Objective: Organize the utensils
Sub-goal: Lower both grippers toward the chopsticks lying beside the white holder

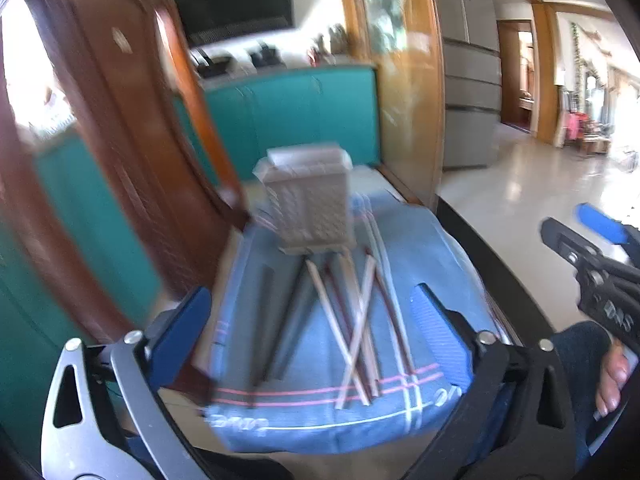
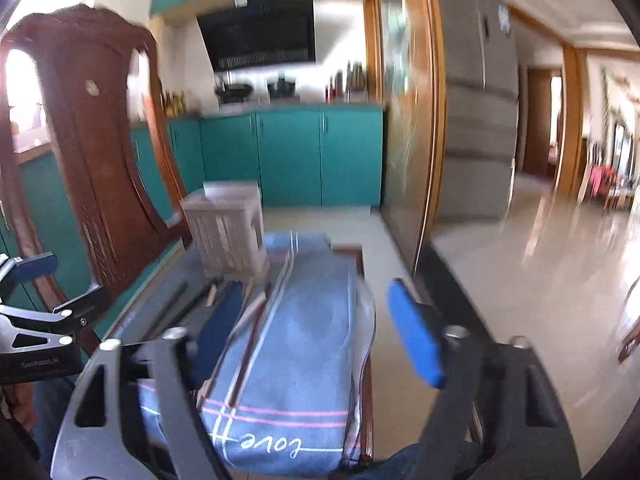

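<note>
I am looking down over a blue towel (image 1: 304, 420) that is lying spread on the worktop (image 2: 396, 392), with pink and white stripes near its closer edge. On it the chopsticks (image 1: 360, 320) are lying loose in a crossed heap, several pale ones and some dark red ones, with a couple of dark grey sticks (image 1: 288, 320) just beside them on the left. Their far ends are pointing toward the pale slotted utensil holder (image 1: 310, 204), which is standing upright at the towel's far end, touching or just beside the stick tips; the blur is keeping me from telling which.

My left tongs (image 1: 316, 320) are hanging released above the heap, blue pads spread wide with the chopsticks showing between them, nothing pinched. My right tongs (image 2: 320, 332) are also standing apart, gripping nothing, over the bare right part of the towel; from that camera the chopsticks are sitting mostly behind the left finger (image 2: 218, 332). In the left wrist view the right tongs are showing at the right edge with a hand (image 1: 612, 376) on the grip.

A carved wooden chair back (image 2: 104, 140) is standing left of the worktop, teal cabinets (image 2: 288, 152) behind.
</note>
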`<state>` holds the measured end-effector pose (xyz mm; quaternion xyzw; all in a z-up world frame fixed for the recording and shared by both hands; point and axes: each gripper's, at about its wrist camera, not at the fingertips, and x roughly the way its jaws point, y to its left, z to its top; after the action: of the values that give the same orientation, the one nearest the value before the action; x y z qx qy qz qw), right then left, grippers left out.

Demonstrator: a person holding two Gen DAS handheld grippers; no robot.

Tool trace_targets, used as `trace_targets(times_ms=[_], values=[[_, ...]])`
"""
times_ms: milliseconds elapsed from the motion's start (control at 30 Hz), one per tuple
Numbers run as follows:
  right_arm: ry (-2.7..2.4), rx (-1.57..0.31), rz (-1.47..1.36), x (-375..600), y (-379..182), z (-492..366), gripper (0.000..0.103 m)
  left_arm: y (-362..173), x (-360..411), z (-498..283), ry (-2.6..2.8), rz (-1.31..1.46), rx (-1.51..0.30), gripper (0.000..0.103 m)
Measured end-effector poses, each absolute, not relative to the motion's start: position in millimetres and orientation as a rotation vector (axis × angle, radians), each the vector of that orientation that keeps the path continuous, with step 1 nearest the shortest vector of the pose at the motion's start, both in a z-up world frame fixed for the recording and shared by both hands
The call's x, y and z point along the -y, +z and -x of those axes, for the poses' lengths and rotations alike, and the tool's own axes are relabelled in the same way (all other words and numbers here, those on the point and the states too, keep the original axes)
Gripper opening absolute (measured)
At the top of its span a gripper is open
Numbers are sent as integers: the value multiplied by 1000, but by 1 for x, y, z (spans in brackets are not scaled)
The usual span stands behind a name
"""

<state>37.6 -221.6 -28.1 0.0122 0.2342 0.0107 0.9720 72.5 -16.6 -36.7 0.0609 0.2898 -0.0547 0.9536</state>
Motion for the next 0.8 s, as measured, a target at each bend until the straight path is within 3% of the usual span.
trace_targets(times_ms=[67,100,167,400,467,500,567,800], values=[[56,-560,-16,222,-37,-66,54,-52,9,-97,-138,-89,-652,74],[82,-589,-20,221,-40,-79,52,-59,7,-111,-137,-83,-683,65],[139,-662,-16,214,-46,-117,49,-71,4,-144,-143,-104,-740,57],[229,-988,101,164,-105,-256,49,-116,11,-266,-82,-329,-859,55],[229,-1029,89,160,-125,-277,41,-125,-1,-281,-64,-288,-871,54],[225,-1050,69,159,-135,-283,33,-130,-7,-285,-54,-270,-880,50],[231,-1088,23,160,-149,-290,25,-140,-17,-296,-17,-242,-945,44],[264,-1096,-17,138,-174,-317,25,-162,-46,-310,-96,-55,-1116,43]])
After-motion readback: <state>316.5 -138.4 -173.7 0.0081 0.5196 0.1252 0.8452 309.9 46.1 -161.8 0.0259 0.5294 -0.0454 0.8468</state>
